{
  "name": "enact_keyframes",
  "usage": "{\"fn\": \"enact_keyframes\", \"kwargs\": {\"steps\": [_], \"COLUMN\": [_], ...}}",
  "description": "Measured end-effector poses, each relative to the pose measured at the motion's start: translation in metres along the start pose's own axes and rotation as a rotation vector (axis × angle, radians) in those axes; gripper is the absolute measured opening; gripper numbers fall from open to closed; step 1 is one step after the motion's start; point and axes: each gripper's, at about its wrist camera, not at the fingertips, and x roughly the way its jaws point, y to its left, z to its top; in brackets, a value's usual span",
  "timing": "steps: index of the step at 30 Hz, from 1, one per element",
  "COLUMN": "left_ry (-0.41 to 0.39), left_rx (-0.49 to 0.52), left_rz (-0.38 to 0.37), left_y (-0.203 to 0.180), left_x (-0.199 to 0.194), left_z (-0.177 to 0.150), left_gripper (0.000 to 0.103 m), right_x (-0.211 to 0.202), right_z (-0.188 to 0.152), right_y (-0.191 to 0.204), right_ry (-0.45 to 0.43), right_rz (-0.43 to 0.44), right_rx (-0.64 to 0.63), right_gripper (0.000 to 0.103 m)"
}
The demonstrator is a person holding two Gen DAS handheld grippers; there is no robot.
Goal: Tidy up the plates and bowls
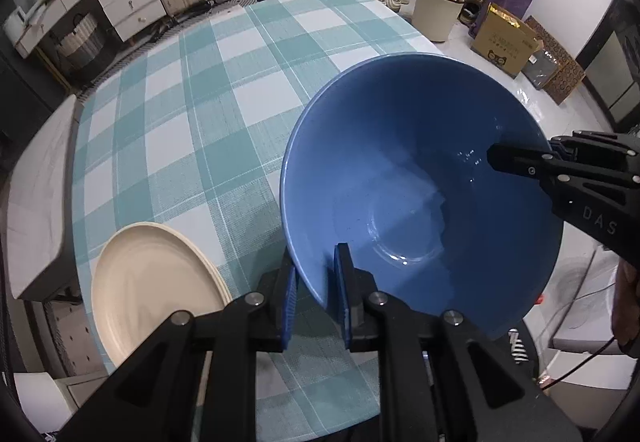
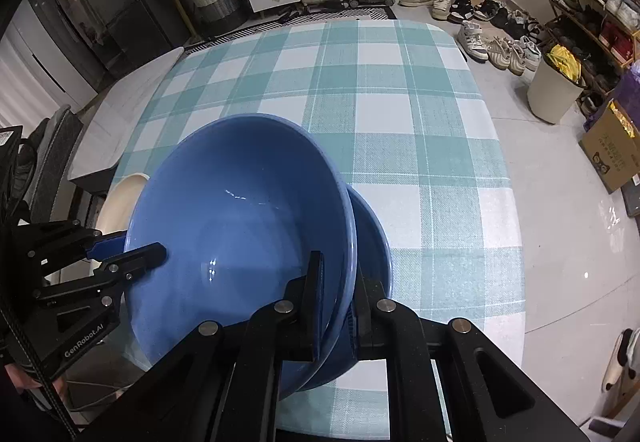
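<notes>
Step in hand: the large blue bowl (image 1: 420,193) is carried by both grippers, tilted, above the near part of the checked tablecloth (image 1: 192,113); I judge it is being lowered.
Left gripper (image 1: 316,302): jaws almost closed, clamped on the near-left rim of the bowl, one pad inside and one outside.
Right gripper (image 2: 338,302): jaws almost closed, pinching the opposite rim of the same bowl.
Second blue bowl (image 2: 374,242): just under and behind the carried one, at its right side; whether they touch I cannot tell.
Cream plate (image 1: 152,290): at the near-left edge of the table, beside the bowl, apart from it.
Next move, my judgement: level the bowl, centre it over the second bowl, lower it with both hands together, and open the jaws only when it sits.
Risk: an uneven release could let the bowl slip.
</notes>
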Motion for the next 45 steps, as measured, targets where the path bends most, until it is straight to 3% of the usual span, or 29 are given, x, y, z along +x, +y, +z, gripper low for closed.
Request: {"fn": "enact_keyframes", "kwargs": {"steps": [11, 17, 23, 37, 40, 42, 45], "left_ry": [0.033, 0.014, 0.019, 0.0, -0.032, -0.066, -0.111], "left_rx": [0.053, 0.101, 0.092, 0.067, 0.015, -0.03, -0.064], "left_rz": [0.052, 0.132, 0.086, 0.064, 0.071, 0.03, 0.007], "left_y": [-0.015, -0.029, -0.029, -0.024, -0.016, -0.009, -0.005], "left_x": [0.022, 0.031, 0.034, 0.032, 0.027, 0.019, 0.008], "left_z": [-0.004, -0.007, -0.008, -0.008, -0.007, -0.008, -0.009], "left_gripper": [0.019, 0.024, 0.025, 0.028, 0.028, 0.029, 0.039], "right_x": [0.018, 0.02, 0.012, 0.004, -0.003, -0.008, -0.011], "right_z": [-0.01, -0.016, -0.019, -0.015, -0.013, -0.012, -0.013], "right_y": [-0.005, 0.002, 0.005, -0.006, -0.011, -0.012, -0.014], "right_ry": [0.018, 0.006, -0.026, -0.05, -0.076, -0.098, -0.115], "right_rz": [-0.059, -0.087, -0.142, -0.135, -0.113, -0.116, -0.083], "right_rx": [-0.027, -0.069, -0.116, -0.082, -0.071, -0.067, -0.052], "right_gripper": [0.01, 0.013, 0.014, 0.014, 0.014, 0.014, 0.014]}}
